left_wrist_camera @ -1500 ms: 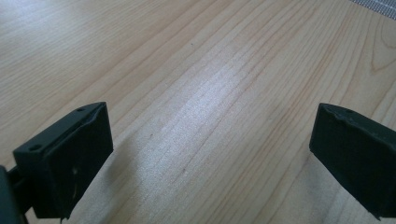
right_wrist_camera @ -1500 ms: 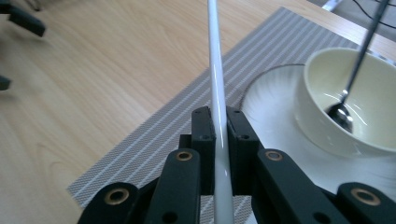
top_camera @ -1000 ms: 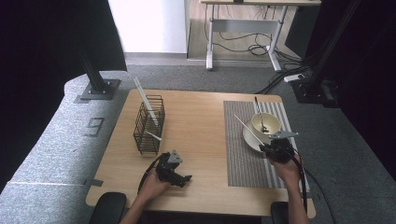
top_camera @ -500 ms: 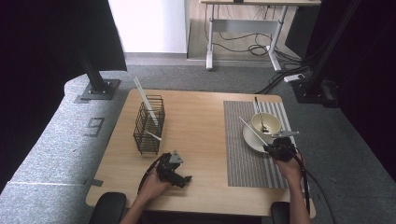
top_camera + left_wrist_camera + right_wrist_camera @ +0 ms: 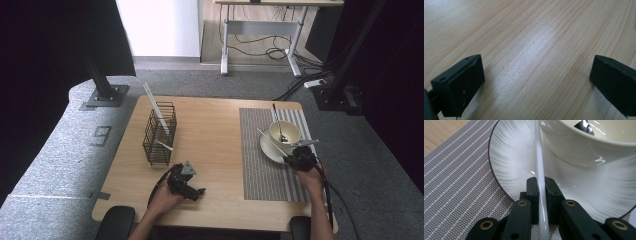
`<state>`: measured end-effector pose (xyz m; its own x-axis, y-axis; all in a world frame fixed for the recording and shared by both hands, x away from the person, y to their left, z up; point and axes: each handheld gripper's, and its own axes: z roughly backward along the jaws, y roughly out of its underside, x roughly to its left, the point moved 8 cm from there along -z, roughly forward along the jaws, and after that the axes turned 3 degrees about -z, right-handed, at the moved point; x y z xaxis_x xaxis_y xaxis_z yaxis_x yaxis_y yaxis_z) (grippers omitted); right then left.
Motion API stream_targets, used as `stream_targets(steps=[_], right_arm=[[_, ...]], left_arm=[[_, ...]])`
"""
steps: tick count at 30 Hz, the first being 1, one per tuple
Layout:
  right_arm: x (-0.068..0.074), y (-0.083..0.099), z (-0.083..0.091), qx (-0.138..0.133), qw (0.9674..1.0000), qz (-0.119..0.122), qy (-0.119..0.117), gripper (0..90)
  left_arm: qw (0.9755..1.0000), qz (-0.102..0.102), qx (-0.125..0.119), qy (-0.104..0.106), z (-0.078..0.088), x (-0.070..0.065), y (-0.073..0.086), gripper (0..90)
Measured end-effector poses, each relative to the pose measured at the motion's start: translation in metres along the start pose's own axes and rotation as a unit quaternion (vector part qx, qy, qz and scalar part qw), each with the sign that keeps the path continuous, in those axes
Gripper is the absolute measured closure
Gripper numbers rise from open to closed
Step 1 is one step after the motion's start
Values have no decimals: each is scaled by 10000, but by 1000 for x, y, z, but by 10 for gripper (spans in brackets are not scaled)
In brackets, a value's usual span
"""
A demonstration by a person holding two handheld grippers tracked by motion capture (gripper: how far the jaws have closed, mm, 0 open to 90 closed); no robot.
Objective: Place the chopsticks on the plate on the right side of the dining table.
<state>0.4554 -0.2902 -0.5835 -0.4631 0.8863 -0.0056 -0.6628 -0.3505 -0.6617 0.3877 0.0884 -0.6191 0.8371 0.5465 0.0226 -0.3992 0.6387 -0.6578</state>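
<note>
one wooden table [image 5: 215, 145] is carrying everything, and one striped grey placemat [image 5: 260, 160] is lying on its right part. on the far right of that placemat one white plate [image 5: 267, 149] is sitting with one cream bowl [image 5: 285, 132] on it, and one metal spoon [image 5: 278, 122] is leaning in the bowl. the right gripper [image 5: 299, 159] is sitting at the plate's near edge, its jaws clamping tight on one white chopstick [image 5: 539, 170]; in the right gripper view the stick is running up between the jaws, over the plate and along the bowl's left side. well to the left of the placemat one black wire basket [image 5: 159, 134] is standing upright, with two white sticks [image 5: 155, 107] poking out of it, one long and slanted, one short. the left gripper [image 5: 187, 184] is resting on bare wood on the near side of the basket, left of the placemat, its jaws spread wide with nothing between them.
</note>
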Motion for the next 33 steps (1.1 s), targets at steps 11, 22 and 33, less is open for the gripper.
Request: stream_targets(steps=[11,22,33], right_arm=[[-7,4,-6,51,9999,70,150,801],[-12,4,-3,5,9992,-6,391,653],[-20,4,4,-96,9972,-204,708,551]], left_arm=[[10000,0,2,-9,0,0,0,0],[10000,-18,9,-6,0,0,-1,0],[10000,-28,9,2,-1,-1,-1,0]])
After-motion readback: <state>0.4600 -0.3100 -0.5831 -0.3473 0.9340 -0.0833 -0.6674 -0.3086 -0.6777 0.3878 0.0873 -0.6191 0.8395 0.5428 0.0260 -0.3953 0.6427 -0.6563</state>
